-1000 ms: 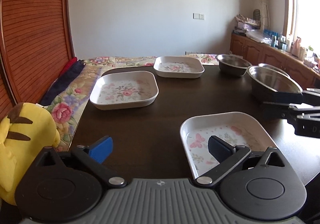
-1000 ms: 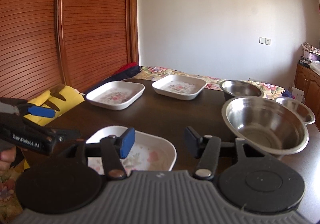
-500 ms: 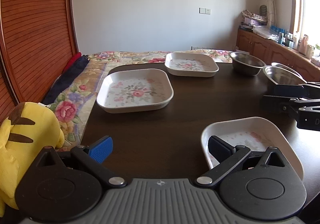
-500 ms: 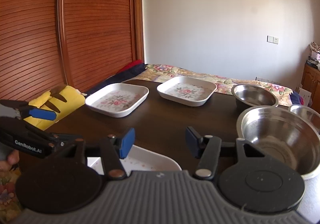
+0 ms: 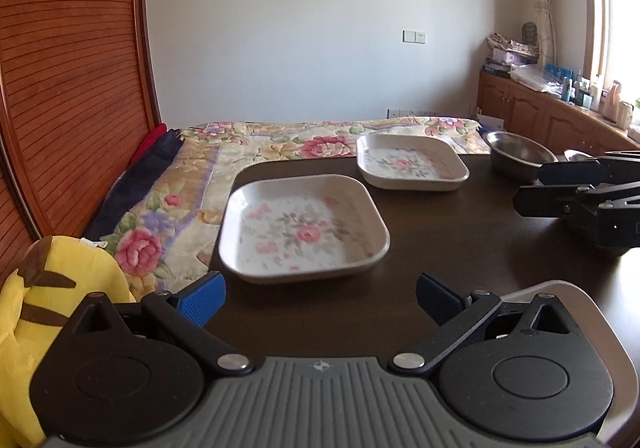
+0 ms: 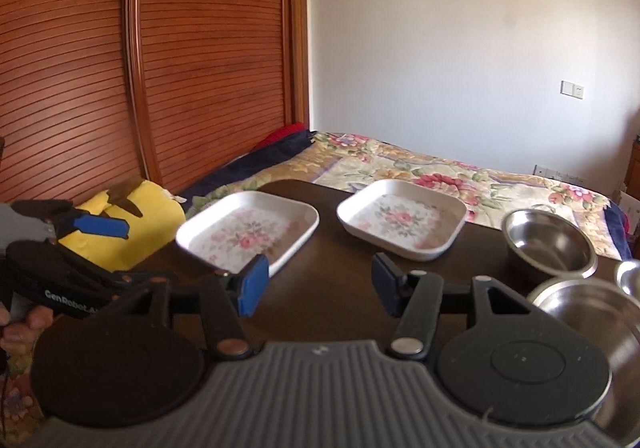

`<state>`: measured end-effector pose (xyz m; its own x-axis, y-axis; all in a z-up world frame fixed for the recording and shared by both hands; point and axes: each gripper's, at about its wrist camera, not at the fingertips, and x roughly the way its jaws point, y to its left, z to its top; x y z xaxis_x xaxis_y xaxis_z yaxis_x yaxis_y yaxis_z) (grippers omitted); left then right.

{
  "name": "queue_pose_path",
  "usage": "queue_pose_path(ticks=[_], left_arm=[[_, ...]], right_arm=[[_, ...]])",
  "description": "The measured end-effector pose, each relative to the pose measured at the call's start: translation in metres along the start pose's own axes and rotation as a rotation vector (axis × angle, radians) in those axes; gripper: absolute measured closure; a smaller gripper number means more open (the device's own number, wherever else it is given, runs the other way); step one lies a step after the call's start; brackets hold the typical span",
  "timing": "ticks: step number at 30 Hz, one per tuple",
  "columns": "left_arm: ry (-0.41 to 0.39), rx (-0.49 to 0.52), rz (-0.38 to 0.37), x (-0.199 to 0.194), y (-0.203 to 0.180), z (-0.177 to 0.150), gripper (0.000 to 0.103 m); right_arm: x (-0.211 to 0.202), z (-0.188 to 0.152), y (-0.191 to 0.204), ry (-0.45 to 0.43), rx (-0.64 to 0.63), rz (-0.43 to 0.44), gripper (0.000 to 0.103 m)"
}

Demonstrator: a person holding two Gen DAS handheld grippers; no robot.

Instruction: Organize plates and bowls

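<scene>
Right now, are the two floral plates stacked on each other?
No. In the right wrist view the near floral plate and the far floral plate sit apart on the dark table.

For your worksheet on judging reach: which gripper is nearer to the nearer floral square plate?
Left. The left gripper sits open just before the nearer floral plate, facing it. The right gripper, also open, is farther right, by the steel bowls.

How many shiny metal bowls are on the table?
3. A small bowl sits farthest back, a big bowl is nearest the right gripper, and a third bowl shows only its rim at the edge. More may be hidden.
</scene>
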<state>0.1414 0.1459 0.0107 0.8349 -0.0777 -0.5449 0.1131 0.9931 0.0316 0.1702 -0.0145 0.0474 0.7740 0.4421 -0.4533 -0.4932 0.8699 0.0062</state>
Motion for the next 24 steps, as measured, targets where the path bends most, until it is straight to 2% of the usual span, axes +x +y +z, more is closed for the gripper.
queue_pose_path(ticks=[5,8,12,14,24], left_arm=[[-0.011,-0.005,-0.006,0.012,0.015,0.012,0.001],[-0.015,-0.011,-0.022,0.021,0.024,0.018,0.005],[-0.001,-0.030,-0.035,0.037,0.039,0.023,0.014],[0.006,-0.034,-0.036,0.045,0.044,0.024,0.019],[0.026,-0.062,-0.035,0.080,0.069,0.027,0.042]], right_arm=[[0.024,0.017,0.001,0.038,-0.011,0.027,0.045],[0.039,0.023,0.000,0.066,-0.003,0.050,0.047],[0.059,0.027,0.002,0.100,0.002,0.065,0.050],[0.069,0.028,0.002,0.120,0.007,0.072,0.056],[0.113,0.029,0.003,0.225,0.020,0.085,0.062]])
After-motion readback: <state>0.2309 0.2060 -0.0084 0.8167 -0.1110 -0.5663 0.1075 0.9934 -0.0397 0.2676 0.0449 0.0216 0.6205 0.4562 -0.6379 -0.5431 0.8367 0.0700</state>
